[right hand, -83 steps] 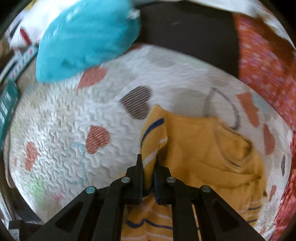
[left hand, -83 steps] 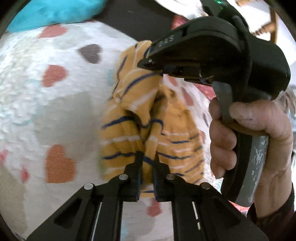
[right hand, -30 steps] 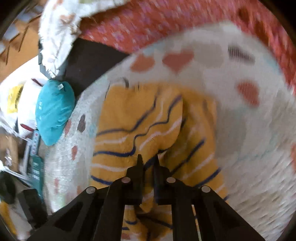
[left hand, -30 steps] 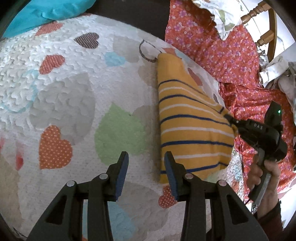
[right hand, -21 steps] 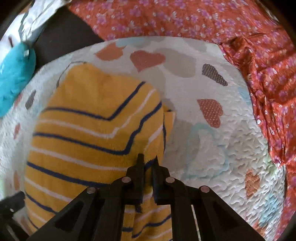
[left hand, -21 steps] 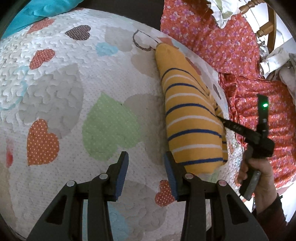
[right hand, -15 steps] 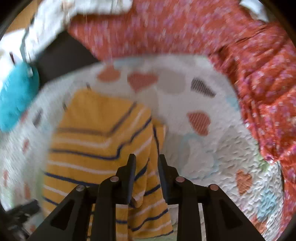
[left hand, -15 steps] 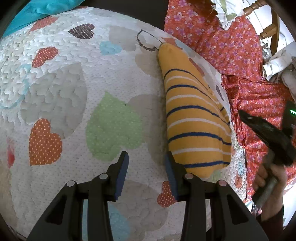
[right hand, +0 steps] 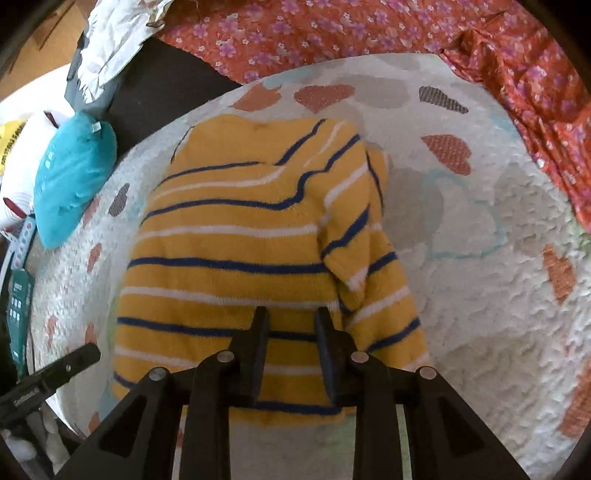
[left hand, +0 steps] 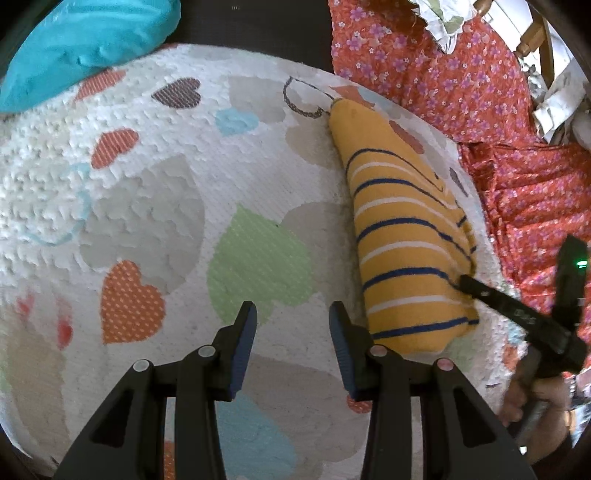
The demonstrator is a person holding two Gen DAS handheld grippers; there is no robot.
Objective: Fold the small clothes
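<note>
A small yellow sweater (right hand: 236, 258) with blue and white stripes lies folded on the white heart-print quilt (right hand: 480, 295); a sleeve is folded over its right side. It also shows in the left wrist view (left hand: 402, 243), to the right. My right gripper (right hand: 290, 317) is open and empty, just above the sweater's near edge. In the left wrist view its tip (left hand: 465, 282) rests at the sweater's right edge. My left gripper (left hand: 291, 314) is open and empty over bare quilt, left of the sweater.
A teal cushion (left hand: 81, 40) lies at the quilt's far left edge. Red floral cloth (left hand: 443, 66) borders the quilt on the right and far side. A wooden chair (left hand: 535, 33) and crumpled white fabric stand beyond it. A dark gap runs behind the quilt.
Both grippers held the sweater at first. The left one let go and drew back. The right gripper laid the sleeve across, then opened and released it half a second ago.
</note>
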